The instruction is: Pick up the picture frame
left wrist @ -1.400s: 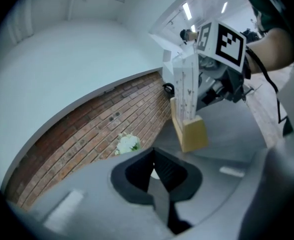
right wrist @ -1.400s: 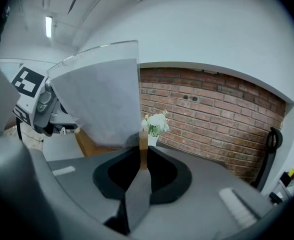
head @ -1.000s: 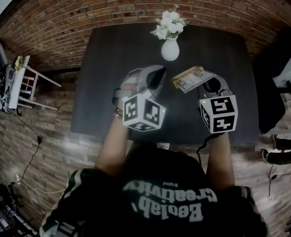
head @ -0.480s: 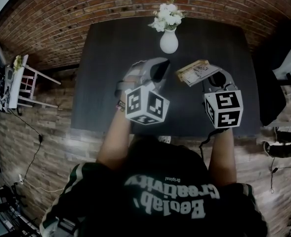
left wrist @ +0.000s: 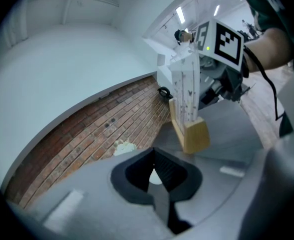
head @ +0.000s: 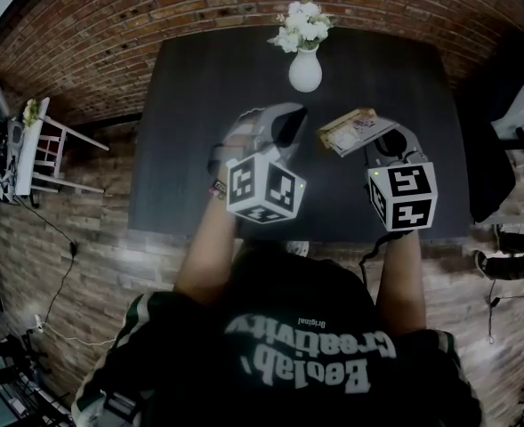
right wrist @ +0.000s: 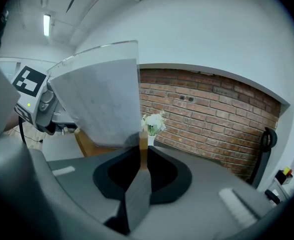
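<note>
Jaws of the right gripper (right wrist: pixel 142 153) clamp the picture frame (head: pixel 354 132) above the table (head: pixel 181 149).

The picture frame (head: pixel 355 132), a clear panel over a pale printed sheet on a light wooden base, is pinched at its wooden edge by the right tool (head: pixel 374 146) and held tilted over the dark desk (head: pixel 190 149).

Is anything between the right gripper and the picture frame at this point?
Nothing visible does. The right gripper is shut on the wooden edge of the picture frame. The vase and the left gripper both stand apart from it.
</note>
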Demonstrator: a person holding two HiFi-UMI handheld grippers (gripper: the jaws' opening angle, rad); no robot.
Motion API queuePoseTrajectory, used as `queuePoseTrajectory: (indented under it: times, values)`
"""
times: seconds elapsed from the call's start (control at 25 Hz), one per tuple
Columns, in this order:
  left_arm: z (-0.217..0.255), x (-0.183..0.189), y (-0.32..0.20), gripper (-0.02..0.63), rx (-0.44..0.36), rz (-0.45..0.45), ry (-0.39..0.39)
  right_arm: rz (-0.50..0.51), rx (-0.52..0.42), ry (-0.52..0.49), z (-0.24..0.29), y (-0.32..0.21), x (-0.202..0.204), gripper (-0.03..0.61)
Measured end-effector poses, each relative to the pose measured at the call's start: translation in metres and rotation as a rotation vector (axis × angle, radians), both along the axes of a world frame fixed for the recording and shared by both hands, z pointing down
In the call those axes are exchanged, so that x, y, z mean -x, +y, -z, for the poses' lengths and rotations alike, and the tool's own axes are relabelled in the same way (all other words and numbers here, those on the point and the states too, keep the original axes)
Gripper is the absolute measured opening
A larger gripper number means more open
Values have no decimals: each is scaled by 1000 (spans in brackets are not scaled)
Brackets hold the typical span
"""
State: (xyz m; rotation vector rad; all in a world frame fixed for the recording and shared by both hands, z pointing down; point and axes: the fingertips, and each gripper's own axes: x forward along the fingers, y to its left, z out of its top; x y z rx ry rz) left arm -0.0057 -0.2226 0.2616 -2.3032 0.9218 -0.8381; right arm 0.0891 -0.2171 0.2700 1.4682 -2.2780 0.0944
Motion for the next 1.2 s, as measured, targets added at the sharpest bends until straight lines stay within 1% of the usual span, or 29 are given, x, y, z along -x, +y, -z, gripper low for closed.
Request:
queuePoseTrajectory:
  times: [0.28, 1.2]
  values:
    - [1, 5, 1, 2, 1, -2, 5, -11, 1, 6, 0, 3, 2, 52]
    - [-10, 0, 0, 2, 17, -17, 5, -12, 10, 16, -6, 1, 0, 52]
